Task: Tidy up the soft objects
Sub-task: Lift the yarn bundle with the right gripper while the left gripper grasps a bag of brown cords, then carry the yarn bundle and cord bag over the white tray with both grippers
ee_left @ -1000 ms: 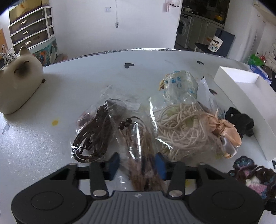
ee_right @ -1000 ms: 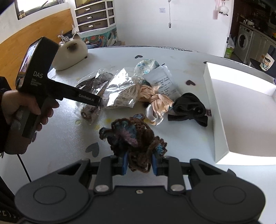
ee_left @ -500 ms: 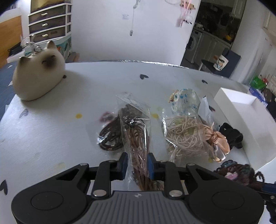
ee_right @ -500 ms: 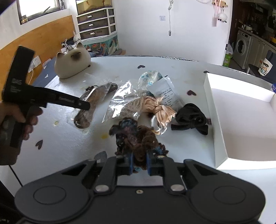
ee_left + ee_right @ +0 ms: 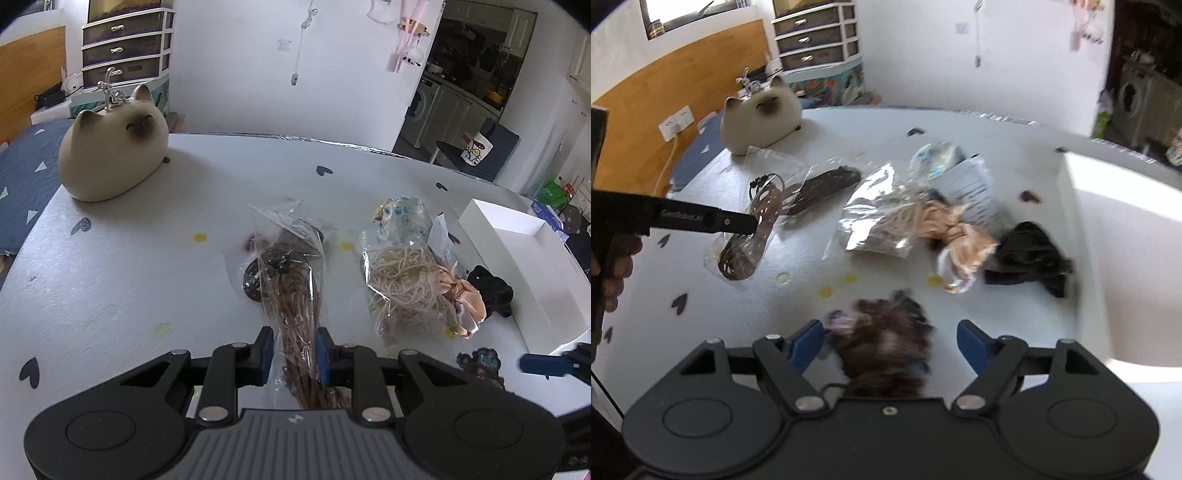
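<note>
My left gripper (image 5: 293, 350) is shut on a clear bag of brown cords (image 5: 291, 295) and holds it above the white table (image 5: 129, 258); the bag also hangs in the right wrist view (image 5: 750, 236). My right gripper (image 5: 890, 345) is open, and a brown crocheted scrunchie (image 5: 886, 350) sits blurred between its fingers. A second bag of dark cords (image 5: 823, 184), a bag of beige cords (image 5: 399, 284), a peach satin bow (image 5: 465, 299), a black scrunchie (image 5: 491, 291) and a blue-patterned item (image 5: 404, 214) lie on the table.
An open white box (image 5: 524, 266) stands at the table's right edge, also in the right wrist view (image 5: 1126, 258). A cream cat figurine (image 5: 110, 155) sits at the far left. The table's near edge lies just under the grippers.
My left gripper has lifted the brown cord bag off the table. My right gripper has opened and let go of the crocheted scrunchie, which is blurred between the fingers.
</note>
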The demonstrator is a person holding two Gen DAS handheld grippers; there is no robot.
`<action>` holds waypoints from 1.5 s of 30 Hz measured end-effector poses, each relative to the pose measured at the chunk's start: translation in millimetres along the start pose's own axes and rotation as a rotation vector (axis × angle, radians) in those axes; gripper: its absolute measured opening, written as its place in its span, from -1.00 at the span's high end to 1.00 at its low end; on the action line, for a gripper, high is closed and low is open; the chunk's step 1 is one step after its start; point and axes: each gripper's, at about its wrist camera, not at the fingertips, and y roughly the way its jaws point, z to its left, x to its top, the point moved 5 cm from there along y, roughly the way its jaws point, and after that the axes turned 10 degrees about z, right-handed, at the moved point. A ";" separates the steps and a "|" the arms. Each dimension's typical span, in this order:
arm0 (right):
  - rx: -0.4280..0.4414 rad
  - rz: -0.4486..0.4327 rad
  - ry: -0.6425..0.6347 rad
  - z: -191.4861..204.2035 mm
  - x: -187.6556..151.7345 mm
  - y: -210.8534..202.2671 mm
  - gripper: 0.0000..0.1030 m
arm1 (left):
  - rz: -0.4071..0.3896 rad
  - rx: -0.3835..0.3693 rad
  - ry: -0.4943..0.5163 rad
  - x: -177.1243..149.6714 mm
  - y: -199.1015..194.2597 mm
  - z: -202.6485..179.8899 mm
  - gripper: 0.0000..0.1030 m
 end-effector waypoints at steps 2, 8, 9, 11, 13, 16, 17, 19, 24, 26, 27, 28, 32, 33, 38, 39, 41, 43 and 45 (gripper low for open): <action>0.019 0.032 0.021 0.0 2.4 12.4 -0.55 | -0.003 0.004 -0.002 -0.7 -1.9 1.3 0.50; 0.069 0.107 0.110 -1.7 -3.3 37.3 -0.24 | -0.001 0.007 -0.008 -3.1 -3.9 3.6 0.50; 0.061 0.108 0.108 -0.6 -4.6 37.9 -0.17 | -0.001 0.006 -0.008 -3.2 -4.0 3.1 0.50; 0.061 0.097 0.101 1.2 -6.1 34.6 -0.05 | -0.002 0.003 -0.008 -3.1 -4.4 2.3 0.50; 0.061 0.081 0.099 2.0 -6.0 29.0 0.13 | -0.005 -0.001 -0.007 -3.3 -5.3 1.1 0.50; 0.039 0.044 0.107 1.2 -2.0 16.8 0.25 | -0.014 -0.010 -0.006 -2.5 -8.1 -0.3 0.50; 0.032 0.030 0.113 0.2 -0.1 11.8 0.26 | -0.017 -0.013 -0.007 -2.4 -9.5 -0.5 0.50; 0.027 -0.003 0.128 -1.6 3.5 1.8 0.26 | -0.028 -0.022 -0.010 -0.9 -13.6 -1.2 0.50; 0.015 -0.089 0.160 -5.5 16.6 -24.6 0.27 | -0.059 -0.055 -0.027 5.0 -25.4 -2.5 0.50; 0.013 -0.119 0.170 -6.9 21.5 -34.1 0.27 | -0.072 -0.071 -0.034 7.2 -31.0 -4.2 0.50; 0.013 -0.132 0.174 -8.0 23.6 -38.1 0.27 | -0.078 -0.077 -0.035 8.3 -33.1 -5.2 0.50; 0.013 -0.143 0.175 -9.1 25.6 -41.7 0.27 | -0.085 -0.083 -0.036 9.5 -35.6 -7.0 0.50; 0.019 -0.175 0.181 -16.8 30.5 -53.0 0.27 | -0.102 -0.100 -0.039 14.2 -42.4 -17.2 0.50; 0.022 -0.181 0.184 -19.9 31.4 -54.6 0.27 | -0.105 -0.105 -0.039 15.5 -43.7 -21.2 0.50; 0.037 -0.197 0.191 -42.4 32.0 -63.2 0.27 | -0.118 -0.119 -0.040 20.4 -46.0 -43.5 0.50; 0.041 -0.199 0.191 -48.5 31.3 -65.5 0.27 | -0.120 -0.123 -0.044 21.2 -46.0 -49.8 0.50; 0.048 -0.204 0.188 -64.0 30.5 -71.3 0.27 | -0.124 -0.134 -0.057 23.4 -45.3 -64.3 0.50; 0.052 -0.210 0.193 -84.3 29.3 -79.0 0.27 | -0.126 -0.144 -0.073 25.7 -44.1 -79.6 0.50; 0.051 -0.219 0.198 -103.1 27.7 -86.4 0.27 | -0.127 -0.153 -0.087 28.4 -42.6 -98.8 0.50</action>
